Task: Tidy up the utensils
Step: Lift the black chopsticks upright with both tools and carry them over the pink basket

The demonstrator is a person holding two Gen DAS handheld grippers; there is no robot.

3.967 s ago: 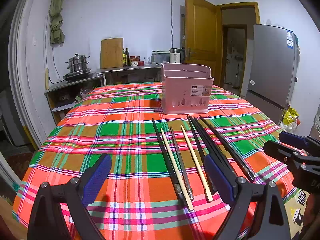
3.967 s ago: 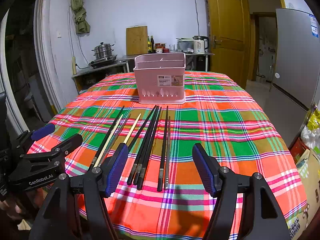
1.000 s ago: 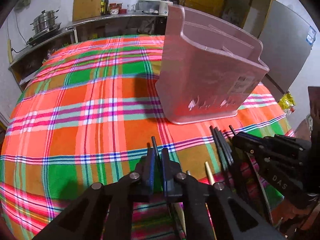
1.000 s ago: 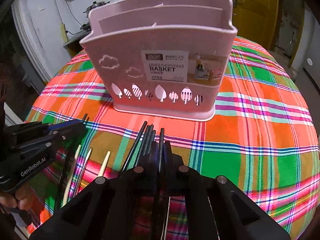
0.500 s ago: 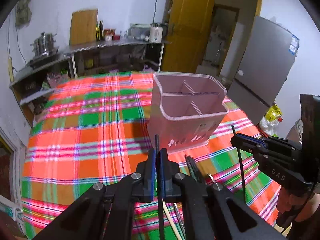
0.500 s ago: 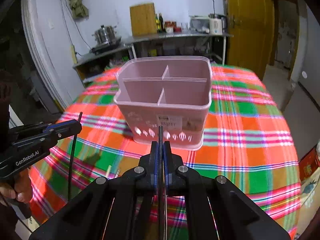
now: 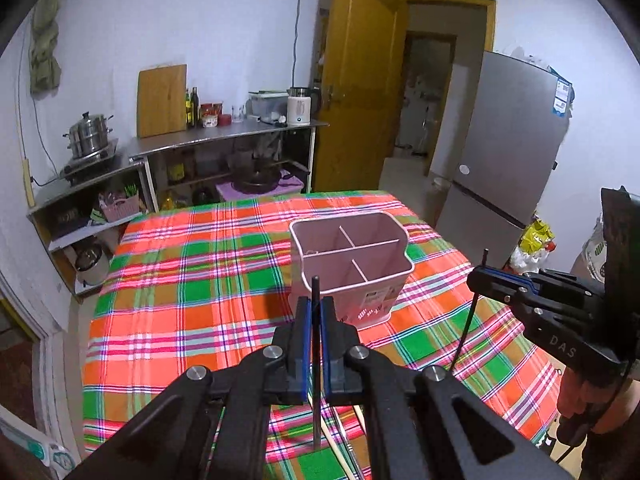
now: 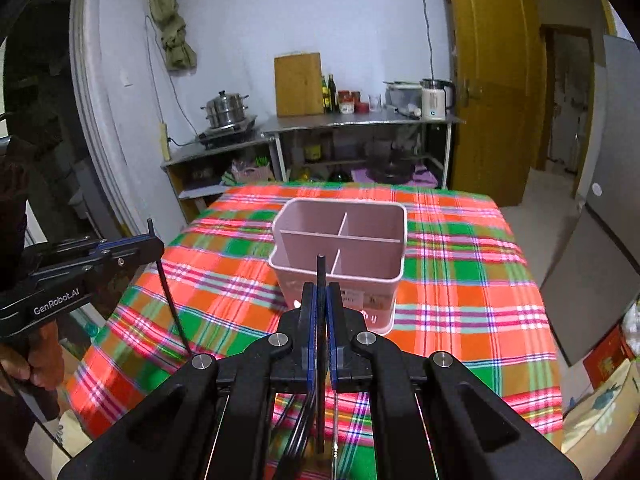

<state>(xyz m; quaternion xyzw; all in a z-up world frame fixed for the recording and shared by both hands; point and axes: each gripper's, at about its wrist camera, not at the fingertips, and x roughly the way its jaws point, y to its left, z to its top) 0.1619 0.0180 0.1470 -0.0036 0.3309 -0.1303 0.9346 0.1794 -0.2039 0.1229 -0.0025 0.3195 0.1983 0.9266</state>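
A pink divided utensil basket (image 7: 352, 276) (image 8: 340, 256) stands on the plaid tablecloth, seen from above with its compartments open. My left gripper (image 7: 315, 320) is shut on a black chopstick (image 7: 315, 380) held upright, above the table and near the basket's front. My right gripper (image 8: 319, 312) is shut on another black chopstick (image 8: 320, 280), also upright, just in front of the basket. Each gripper also shows in the other's view, the right (image 7: 486, 274) and the left (image 8: 154, 242). Other chopsticks (image 8: 300, 432) lie on the cloth below the grippers.
The plaid-covered table (image 7: 192, 300) fills the middle of both views. A steel counter with pots, bottles and a kettle (image 7: 224, 132) runs along the back wall. A fridge (image 7: 508, 168) stands at the right, a wooden door (image 7: 360, 92) beside it.
Both grippers have risen further with their chopsticks, which now stand upright. The basket looks smaller and lies lower in view, with its inside more exposed.
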